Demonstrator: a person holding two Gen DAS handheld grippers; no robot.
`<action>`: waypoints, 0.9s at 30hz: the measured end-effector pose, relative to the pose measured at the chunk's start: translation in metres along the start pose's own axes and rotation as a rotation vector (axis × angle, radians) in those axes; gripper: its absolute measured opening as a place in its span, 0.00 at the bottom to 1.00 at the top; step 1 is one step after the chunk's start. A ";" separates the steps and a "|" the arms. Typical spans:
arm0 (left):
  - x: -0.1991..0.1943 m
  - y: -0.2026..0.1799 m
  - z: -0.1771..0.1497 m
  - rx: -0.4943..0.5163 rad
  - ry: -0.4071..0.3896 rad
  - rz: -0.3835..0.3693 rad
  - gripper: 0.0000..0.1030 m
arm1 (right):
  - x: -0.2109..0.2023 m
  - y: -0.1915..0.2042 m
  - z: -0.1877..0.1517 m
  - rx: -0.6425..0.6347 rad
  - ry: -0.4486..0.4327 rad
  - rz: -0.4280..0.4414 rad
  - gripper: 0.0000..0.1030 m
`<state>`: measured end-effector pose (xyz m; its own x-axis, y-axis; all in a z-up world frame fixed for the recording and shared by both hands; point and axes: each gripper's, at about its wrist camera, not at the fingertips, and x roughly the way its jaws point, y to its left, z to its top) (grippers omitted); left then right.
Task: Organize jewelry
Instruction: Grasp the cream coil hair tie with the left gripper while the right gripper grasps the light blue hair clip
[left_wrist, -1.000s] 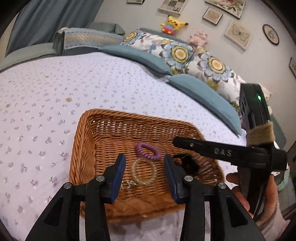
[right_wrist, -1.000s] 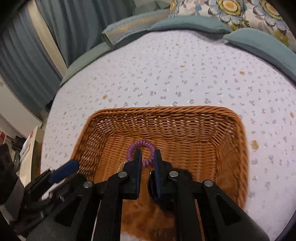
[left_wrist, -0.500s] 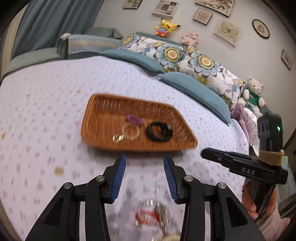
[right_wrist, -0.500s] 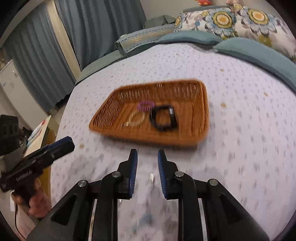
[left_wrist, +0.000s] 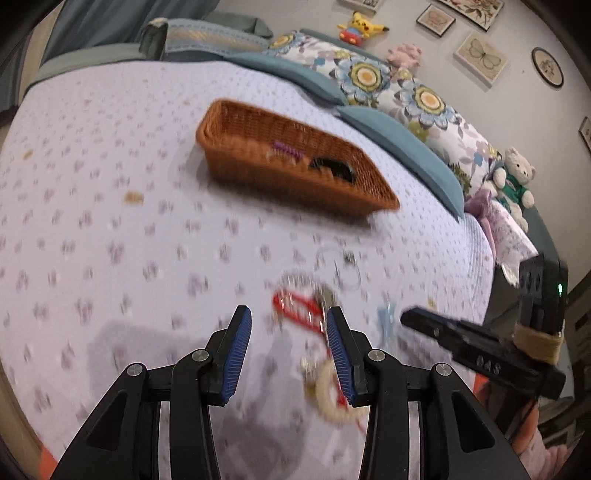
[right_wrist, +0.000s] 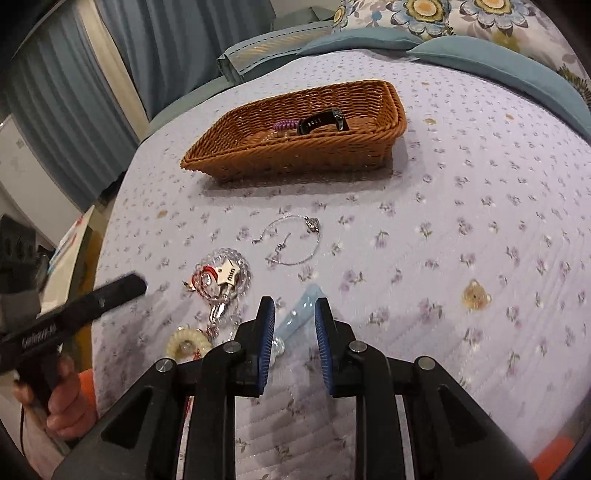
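A wicker basket (right_wrist: 384, 144) (left_wrist: 236, 166) sits on the bedspread and holds a purple coil band (right_wrist: 285, 124), a black watch band (right_wrist: 325, 119) and a clear bracelet. Loose on the bed lie a thin silver bracelet (right_wrist: 295, 240), a clear beaded bracelet with a red piece and a tag (right_wrist: 221, 275), a cream coil band (right_wrist: 186, 341) and a pale blue clip (right_wrist: 301, 310). My left gripper (left_wrist: 289, 341) is open and empty over the red piece (left_wrist: 295, 308). My right gripper (right_wrist: 294, 339) is open and empty over the blue clip.
The floral bedspread (right_wrist: 480, 240) runs to blue pillows (left_wrist: 402, 147) and flowered cushions at the back. A bear-shaped charm (right_wrist: 476, 293) lies at the right. Curtains (right_wrist: 92, 74) hang at the left. A teddy bear (left_wrist: 515, 181) sits past the bed's corner.
Both grippers have drawn back from the basket to the loose jewelry near the bed's front. The right jaws have opened, leaving the black band in the basket.
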<state>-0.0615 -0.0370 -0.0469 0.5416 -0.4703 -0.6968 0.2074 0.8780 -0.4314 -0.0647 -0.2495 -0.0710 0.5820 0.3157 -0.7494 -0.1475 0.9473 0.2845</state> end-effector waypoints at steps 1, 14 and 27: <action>0.001 -0.001 -0.007 0.003 0.017 -0.012 0.42 | 0.002 0.001 -0.001 -0.001 0.005 0.002 0.24; 0.016 -0.023 -0.042 0.099 0.118 0.007 0.42 | 0.033 0.009 0.007 0.028 0.048 -0.093 0.26; 0.020 -0.037 -0.049 0.162 0.119 0.051 0.11 | 0.045 0.025 0.008 -0.028 0.023 -0.221 0.14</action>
<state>-0.0983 -0.0830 -0.0726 0.4562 -0.4240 -0.7824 0.3158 0.8991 -0.3031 -0.0358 -0.2124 -0.0924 0.5841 0.1010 -0.8054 -0.0405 0.9946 0.0953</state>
